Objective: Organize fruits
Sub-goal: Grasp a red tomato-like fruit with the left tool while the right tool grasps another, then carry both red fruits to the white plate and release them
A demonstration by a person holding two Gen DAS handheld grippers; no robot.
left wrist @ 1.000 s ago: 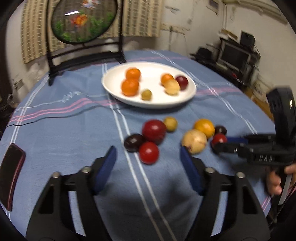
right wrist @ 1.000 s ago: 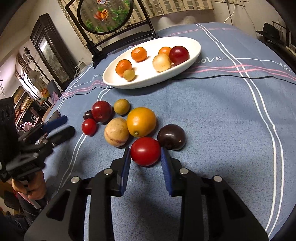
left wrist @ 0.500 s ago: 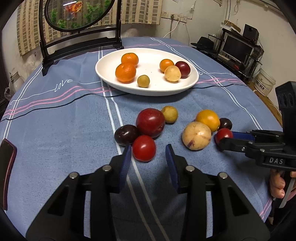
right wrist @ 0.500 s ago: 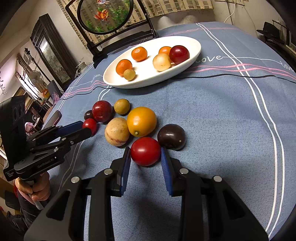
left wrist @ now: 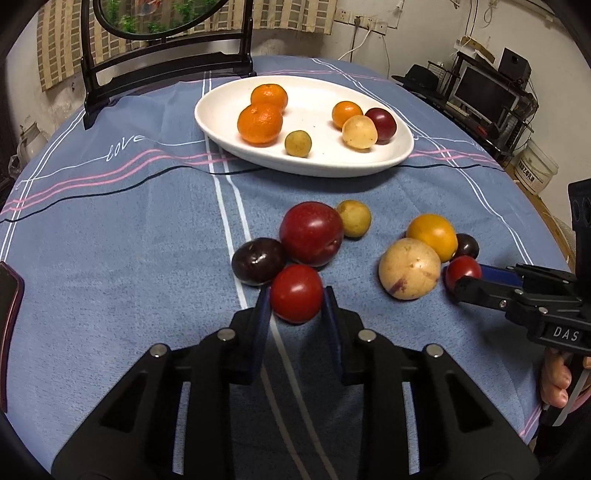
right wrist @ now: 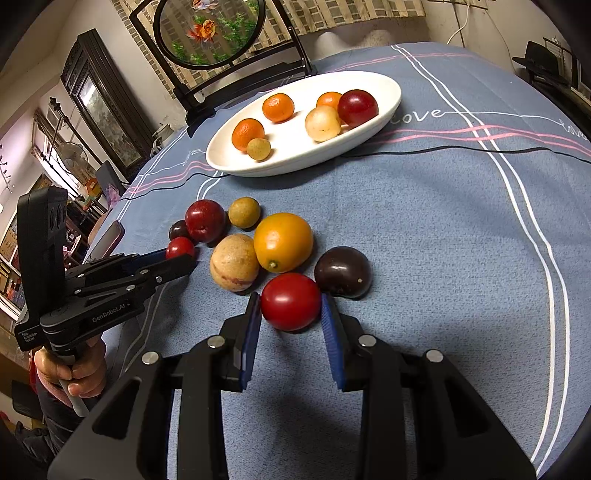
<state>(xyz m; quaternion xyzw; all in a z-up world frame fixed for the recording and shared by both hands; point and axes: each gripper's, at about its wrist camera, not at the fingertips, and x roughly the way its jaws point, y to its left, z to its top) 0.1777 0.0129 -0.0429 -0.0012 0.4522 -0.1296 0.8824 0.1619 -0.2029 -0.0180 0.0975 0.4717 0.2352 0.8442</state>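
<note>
Each gripper (left (left wrist: 295, 295), right (right wrist: 290, 308)) pinching a glossy round red tomato (left wrist: 296, 293), blue pads.

The small dark purple plum (left wrist: 467, 246) at 3 o'clock sits half hidden behind the round orange citrus fruit (left wrist: 433, 236). A dark red flat phone (left wrist: 9, 317) is cut off at 9 o'clock. The round framed fish screen (left wrist: 170, 18) is cropped at 12 o'clock.

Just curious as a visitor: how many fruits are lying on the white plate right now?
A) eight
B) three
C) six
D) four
C: the white plate holds three oranges, a small yellow-green fruit, a pale round fruit and a dark red plum.
</note>
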